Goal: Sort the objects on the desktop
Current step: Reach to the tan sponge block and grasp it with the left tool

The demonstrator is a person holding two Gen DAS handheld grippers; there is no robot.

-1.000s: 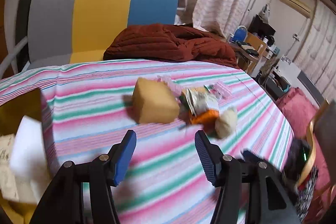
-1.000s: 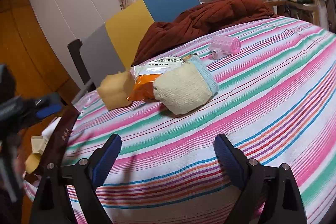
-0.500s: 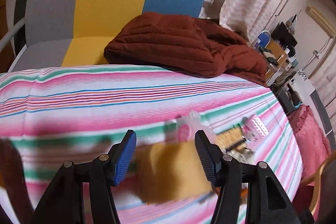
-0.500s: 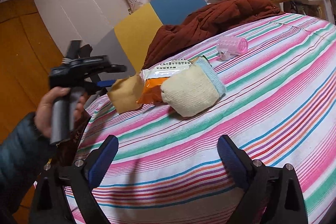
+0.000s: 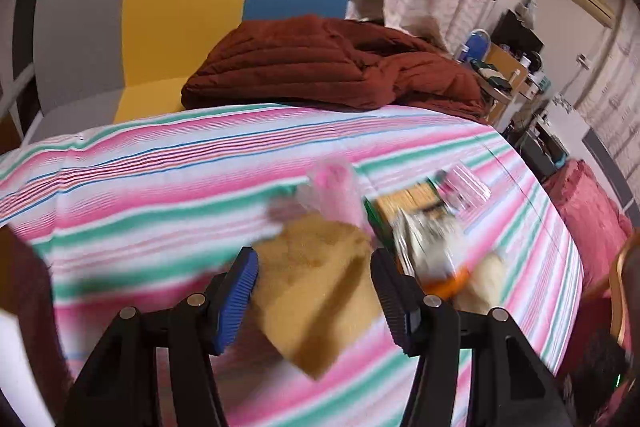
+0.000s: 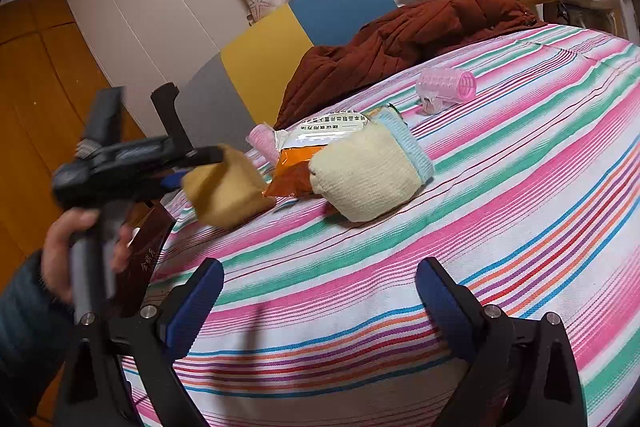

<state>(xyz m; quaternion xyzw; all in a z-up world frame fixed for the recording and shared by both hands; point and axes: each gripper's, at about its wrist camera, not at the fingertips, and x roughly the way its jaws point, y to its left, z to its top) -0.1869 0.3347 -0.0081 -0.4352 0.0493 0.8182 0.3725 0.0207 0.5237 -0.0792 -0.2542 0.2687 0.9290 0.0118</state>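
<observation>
Yellow sponge (image 5: 316, 291) sat between the fingers of your left gripper (image 5: 314, 291), which were spread wide with the pads not yet touching it, placed to straddle the block before closing. Just beyond it lay the orange packet (image 6: 298, 167) and the cream sock roll (image 6: 366, 177). Your right gripper (image 6: 320, 303) hovered wide and empty over the striped cloth (image 6: 520, 211), well short of that cluster.

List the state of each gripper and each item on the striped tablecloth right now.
left gripper: open, fingers straddling the sponge
right gripper: open, holding nothing
yellow sponge: on the cloth, not clamped
orange snack packet: lying flat, looks sealed
cream sock roll: rolled up
pink hair roller: on its side
brown jacket: crumpled
</observation>
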